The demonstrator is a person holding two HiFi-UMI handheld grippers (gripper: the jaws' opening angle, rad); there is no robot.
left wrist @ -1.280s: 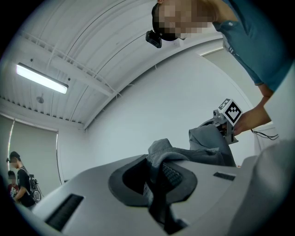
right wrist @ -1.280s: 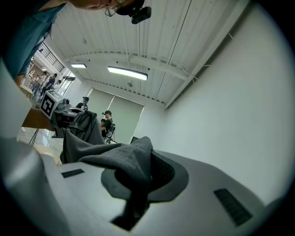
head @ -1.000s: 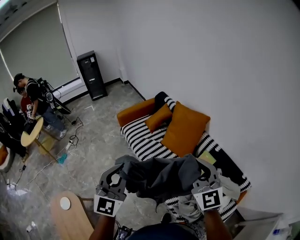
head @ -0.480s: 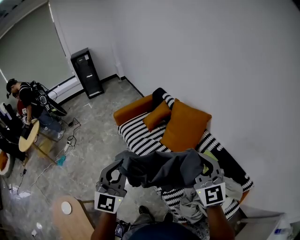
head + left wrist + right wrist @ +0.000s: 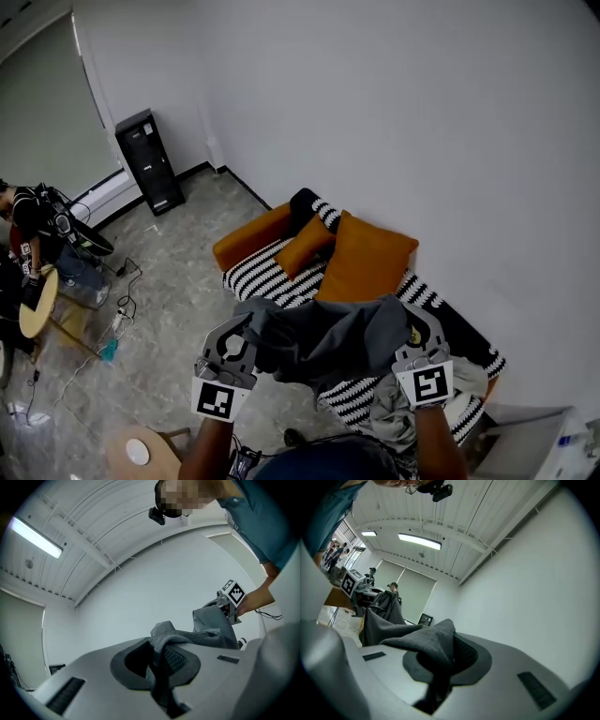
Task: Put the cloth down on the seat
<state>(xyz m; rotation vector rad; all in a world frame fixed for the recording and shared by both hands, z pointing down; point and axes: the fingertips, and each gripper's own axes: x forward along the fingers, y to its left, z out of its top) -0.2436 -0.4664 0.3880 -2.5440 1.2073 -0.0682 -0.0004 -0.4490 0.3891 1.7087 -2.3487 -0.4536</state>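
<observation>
A: What's nearest?

B: The left gripper and the right gripper. Each has its jaws pinched nearly together on a fold of the dark grey cloth. The cloth sags, bunched, in the air between them, above the near end of the sofa's striped seat and not touching it.

A: What could go wrong from here?

B: I see three risks. If one gripper lets go first, the cloth would likely swing from the other and slide off the seat's front edge onto the floor. Lowered straight down, it may land on the pale heap of garments at the seat's near end rather than on bare stripes. Carried too far back, it would drape over the orange cushions, which lean along the back edge and leave only a front strip free.

A: And the count?

B: Two grippers, one held cloth and one pale heap. There is one sofa with two orange cushions, large and small. Farther off stand one black cabinet by the wall and one person at the room's left edge.
</observation>
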